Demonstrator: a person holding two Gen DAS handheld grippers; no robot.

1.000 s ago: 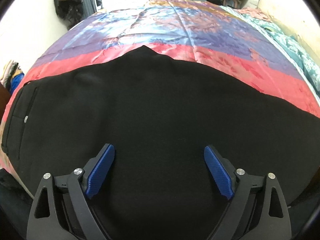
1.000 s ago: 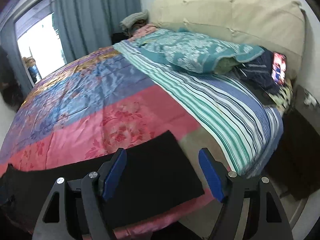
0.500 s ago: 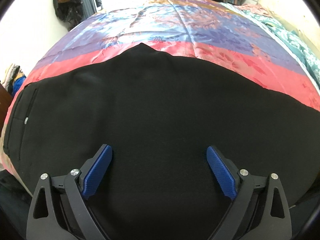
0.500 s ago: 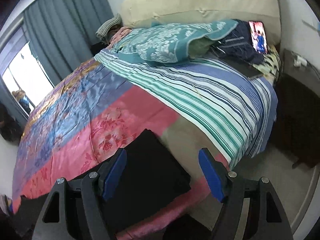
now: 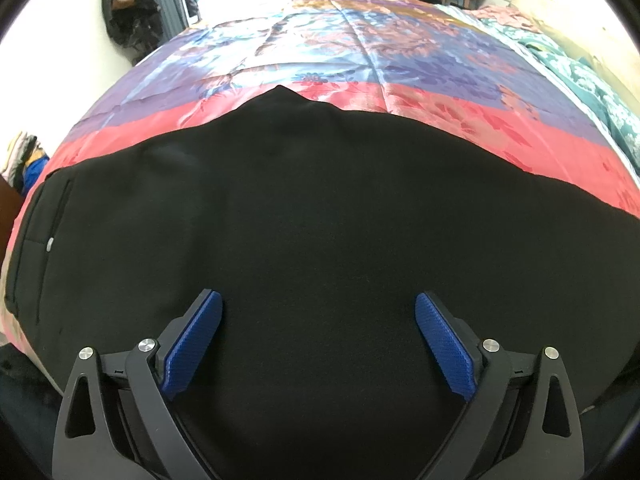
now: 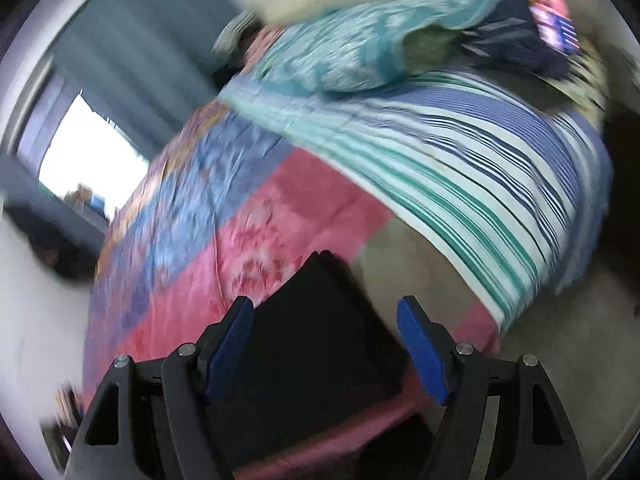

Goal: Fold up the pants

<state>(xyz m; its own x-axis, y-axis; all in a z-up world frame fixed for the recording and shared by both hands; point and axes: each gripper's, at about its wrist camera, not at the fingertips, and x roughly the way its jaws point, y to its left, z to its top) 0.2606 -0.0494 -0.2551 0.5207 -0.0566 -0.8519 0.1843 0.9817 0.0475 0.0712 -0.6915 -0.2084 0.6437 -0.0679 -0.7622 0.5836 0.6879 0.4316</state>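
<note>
Black pants (image 5: 320, 216) lie flat along the near edge of a bed, waistband and pocket at the left. My left gripper (image 5: 318, 320) is open and empty, hovering over the middle of the pants. In the blurred right wrist view the leg end of the pants (image 6: 316, 320) lies between the blue pads. My right gripper (image 6: 325, 328) is open and empty just above that leg end.
The bed has a pink, blue and purple satin cover (image 5: 360, 52), a striped sheet (image 6: 460, 152) and teal pillows (image 6: 352, 52) by the headboard. A dark garment (image 6: 516, 32) lies by the pillows. The floor (image 6: 580, 340) shows at the right.
The right gripper has swung and tilted, and its view now blurs; the pants' leg end sits more centred between its fingers. The left gripper has barely moved.
</note>
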